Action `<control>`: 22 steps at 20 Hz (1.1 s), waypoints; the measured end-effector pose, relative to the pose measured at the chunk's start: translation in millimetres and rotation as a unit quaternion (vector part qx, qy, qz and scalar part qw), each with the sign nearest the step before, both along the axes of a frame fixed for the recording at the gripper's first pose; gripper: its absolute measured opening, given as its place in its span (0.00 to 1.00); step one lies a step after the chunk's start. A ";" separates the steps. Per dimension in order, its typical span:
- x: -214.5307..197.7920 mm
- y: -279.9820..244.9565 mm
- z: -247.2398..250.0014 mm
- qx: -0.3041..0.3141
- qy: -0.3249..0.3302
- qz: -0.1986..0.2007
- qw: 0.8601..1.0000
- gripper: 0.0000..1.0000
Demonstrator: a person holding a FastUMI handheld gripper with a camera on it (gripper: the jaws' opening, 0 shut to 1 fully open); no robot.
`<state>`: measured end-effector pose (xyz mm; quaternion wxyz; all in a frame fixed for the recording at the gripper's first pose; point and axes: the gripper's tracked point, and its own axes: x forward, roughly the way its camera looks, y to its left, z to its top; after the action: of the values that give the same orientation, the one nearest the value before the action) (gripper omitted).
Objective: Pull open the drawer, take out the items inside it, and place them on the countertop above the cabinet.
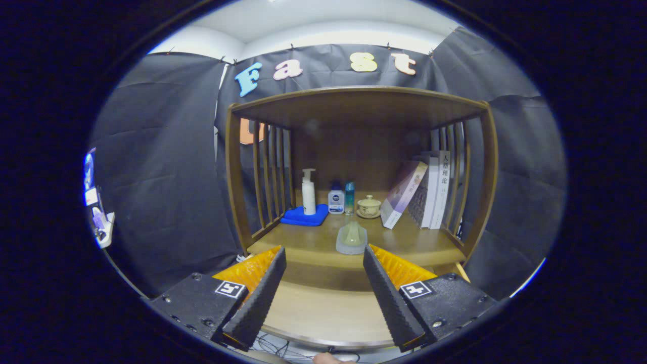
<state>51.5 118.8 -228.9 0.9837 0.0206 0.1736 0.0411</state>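
1. Held wide apart and grasping nothing, the two fingers of the tool (323, 298) point at the wooden cabinet (359, 108); bare wood shows in the gap between them.
2. Just ahead of the fingers, on the bench (323, 242) of the cabinet, stands a pale green translucent item (352, 238) with a wide base and a narrower top; I cannot tell exactly what it is.
3. Below the front edge of the bench, between the fingers, lies a lighter wooden surface (326, 316); whether it is the drawer I cannot tell.
4. Further back on the bench, a white pump bottle (308, 193) stands upright on a folded blue cloth (305, 217).
5. Beside the cloth stand a small white bottle with a blue cap (336, 198) and a slim teal bottle (349, 197), close to each other.
6. Next comes a cream lidded cup (369, 206) on a saucer.
7. At the far side, one book (403, 194) leans tilted against several upright books (435, 189), which stand by the side slats.
8. A wooden top shelf covers the bench, and black cloth hangs behind.
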 end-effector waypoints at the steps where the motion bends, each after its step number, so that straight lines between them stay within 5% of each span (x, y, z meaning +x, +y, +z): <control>1: -9.3 1.0 -6.2 -0.002 -0.006 0.000 1.000 0.97; 8: -64.9 1.3 -48.6 0.007 -0.049 -0.017 0.999 0.97; 22: -128.2 -8.4 -170.4 -0.001 0.063 -0.050 0.997 0.97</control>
<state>-76.7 110.4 -399.4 0.9718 0.0303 0.2337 -0.0098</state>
